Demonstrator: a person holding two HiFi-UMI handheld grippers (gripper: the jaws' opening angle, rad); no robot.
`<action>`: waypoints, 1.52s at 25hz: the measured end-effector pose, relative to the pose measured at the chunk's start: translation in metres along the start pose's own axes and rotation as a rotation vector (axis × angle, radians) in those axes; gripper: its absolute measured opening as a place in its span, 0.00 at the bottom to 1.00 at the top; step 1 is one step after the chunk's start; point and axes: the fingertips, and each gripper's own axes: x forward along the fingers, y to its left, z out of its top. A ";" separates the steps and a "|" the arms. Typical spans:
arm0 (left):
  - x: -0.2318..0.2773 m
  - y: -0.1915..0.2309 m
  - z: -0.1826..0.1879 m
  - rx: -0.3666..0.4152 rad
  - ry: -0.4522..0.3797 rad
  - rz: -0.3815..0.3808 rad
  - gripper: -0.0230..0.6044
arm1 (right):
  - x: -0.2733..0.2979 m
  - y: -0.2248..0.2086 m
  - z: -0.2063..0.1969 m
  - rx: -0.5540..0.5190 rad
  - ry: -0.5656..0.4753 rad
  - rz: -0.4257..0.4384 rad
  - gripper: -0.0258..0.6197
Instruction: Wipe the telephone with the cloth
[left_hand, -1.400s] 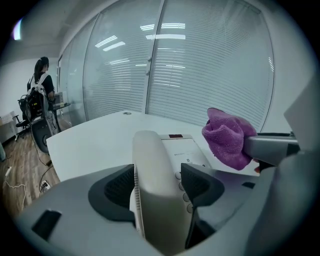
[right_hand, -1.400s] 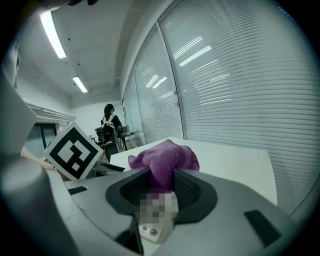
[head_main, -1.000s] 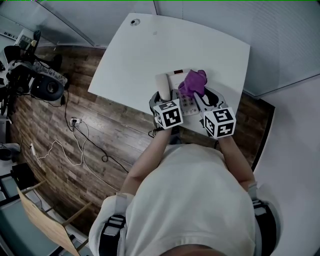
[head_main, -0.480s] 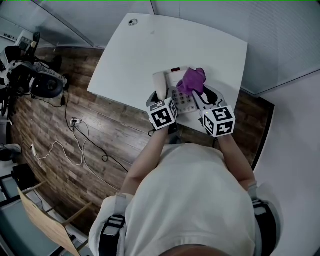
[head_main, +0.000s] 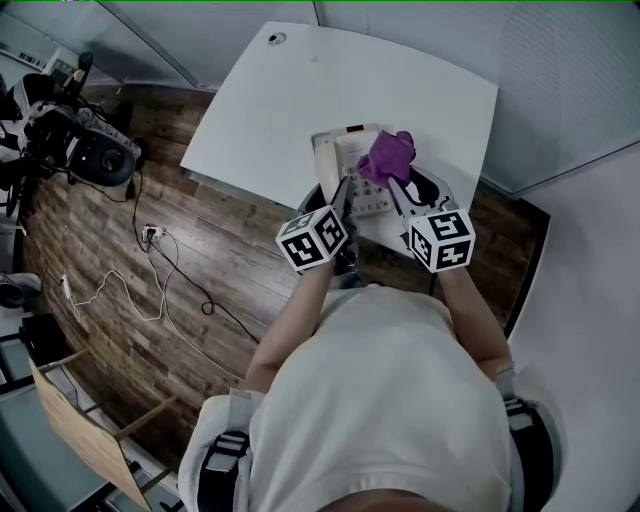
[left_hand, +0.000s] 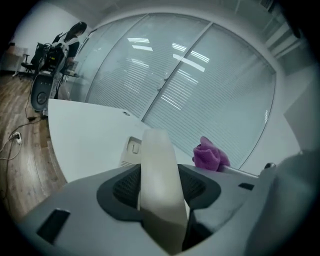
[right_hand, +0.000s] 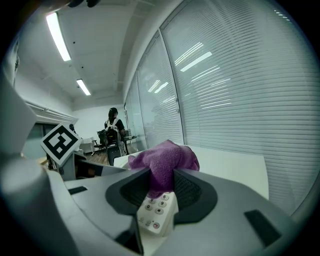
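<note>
The cream telephone (head_main: 345, 152) sits near the front edge of the white table (head_main: 270, 110). Its handset (left_hand: 159, 180) is off the cradle and stands upright between the jaws of my left gripper (left_hand: 160, 189), which is shut on it. In the head view that gripper (head_main: 338, 200) is pulled back to the phone's left front. My right gripper (right_hand: 161, 186) is shut on the purple cloth (right_hand: 162, 159), which bunches out above the jaws. Just under the cloth shows the keypad (right_hand: 157, 214). In the head view the cloth (head_main: 386, 157) hangs over the phone's right side.
Slatted blinds run behind the table's far edge. A round cable hole (head_main: 277, 38) marks the table's far corner. On the wood floor to the left lie cables (head_main: 150, 270) and dark office equipment (head_main: 95, 155). A wooden chair frame (head_main: 90, 430) is at the lower left.
My left gripper has closed on the handset and drawn it off the cradle, back and to the left. The right gripper with the cloth has stayed over the keypad.
</note>
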 end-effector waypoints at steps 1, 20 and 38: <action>-0.005 -0.004 0.000 -0.011 -0.011 -0.019 0.40 | -0.004 0.002 0.000 -0.003 -0.002 0.003 0.27; -0.080 -0.039 -0.010 -0.160 -0.142 -0.264 0.40 | -0.036 0.026 0.018 -0.027 -0.064 0.028 0.27; -0.116 -0.060 -0.004 -0.245 -0.214 -0.490 0.40 | -0.034 0.061 0.044 0.002 -0.138 0.153 0.26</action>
